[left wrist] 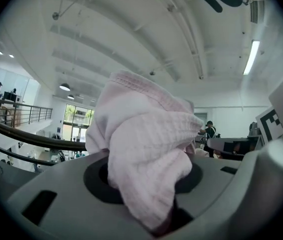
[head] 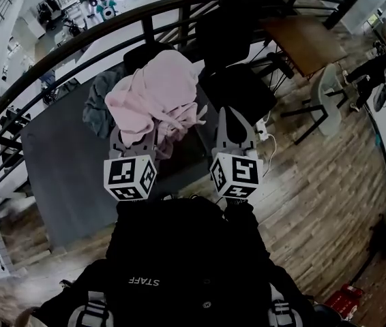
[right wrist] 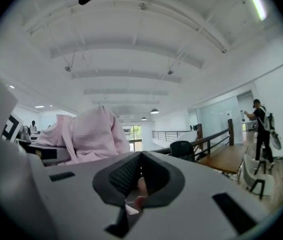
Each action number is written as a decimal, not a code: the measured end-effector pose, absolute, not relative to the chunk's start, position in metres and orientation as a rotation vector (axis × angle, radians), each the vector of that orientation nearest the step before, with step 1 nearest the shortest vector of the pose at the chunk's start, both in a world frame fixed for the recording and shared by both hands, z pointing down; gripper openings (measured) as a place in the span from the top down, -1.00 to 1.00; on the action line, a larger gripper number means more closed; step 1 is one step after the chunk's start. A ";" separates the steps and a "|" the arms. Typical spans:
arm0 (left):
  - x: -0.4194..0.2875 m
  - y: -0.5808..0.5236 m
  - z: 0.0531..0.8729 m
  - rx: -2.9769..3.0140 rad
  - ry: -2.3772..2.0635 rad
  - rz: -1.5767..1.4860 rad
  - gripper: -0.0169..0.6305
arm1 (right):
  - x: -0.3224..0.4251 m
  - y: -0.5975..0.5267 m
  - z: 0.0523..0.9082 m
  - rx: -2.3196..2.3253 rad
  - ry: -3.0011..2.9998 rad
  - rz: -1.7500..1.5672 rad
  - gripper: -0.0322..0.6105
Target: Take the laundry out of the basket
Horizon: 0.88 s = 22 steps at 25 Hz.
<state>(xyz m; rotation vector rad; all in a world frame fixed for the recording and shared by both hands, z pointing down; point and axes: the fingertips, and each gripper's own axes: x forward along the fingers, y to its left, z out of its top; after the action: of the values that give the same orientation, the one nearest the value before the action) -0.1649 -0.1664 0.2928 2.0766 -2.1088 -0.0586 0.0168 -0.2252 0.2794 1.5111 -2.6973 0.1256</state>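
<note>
A pale pink waffle-knit garment (head: 155,97) is bunched up above my left gripper (head: 137,138), which is shut on it. In the left gripper view the pink garment (left wrist: 146,154) fills the gap between the jaws and spills over them. Both grippers are raised and point up toward the ceiling. My right gripper (head: 228,118) is beside the cloth on its right, with its jaws shut. In the right gripper view, a small pinkish sliver shows between the pads of the right gripper (right wrist: 139,184); I cannot tell what it is. No basket is visible.
Below the grippers is a dark grey table (head: 63,169) with a teal-grey garment (head: 99,104) on it. A black office chair (head: 241,87) stands behind the grippers. A curved black railing (head: 56,63) runs across the back. A wooden table (head: 305,39) and a white chair (head: 326,97) are to the right.
</note>
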 end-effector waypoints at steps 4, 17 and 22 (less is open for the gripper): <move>-0.168 -0.163 0.267 2.094 -2.200 -0.095 0.36 | 0.010 -0.222 0.259 1.501 -2.758 0.059 0.85; -0.165 -0.166 0.232 2.154 -2.337 -0.113 0.36 | 0.000 -0.217 0.227 1.485 -2.866 -0.098 0.85; -0.162 -0.167 0.225 2.161 -2.358 -0.129 0.36 | 0.001 -0.215 0.221 1.486 -2.887 -0.125 0.85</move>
<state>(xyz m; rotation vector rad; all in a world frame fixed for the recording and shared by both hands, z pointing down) -0.1625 -0.1665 0.2251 2.1606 -2.3575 -0.1293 0.0007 -0.2147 0.2209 1.4859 -2.8867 -0.1248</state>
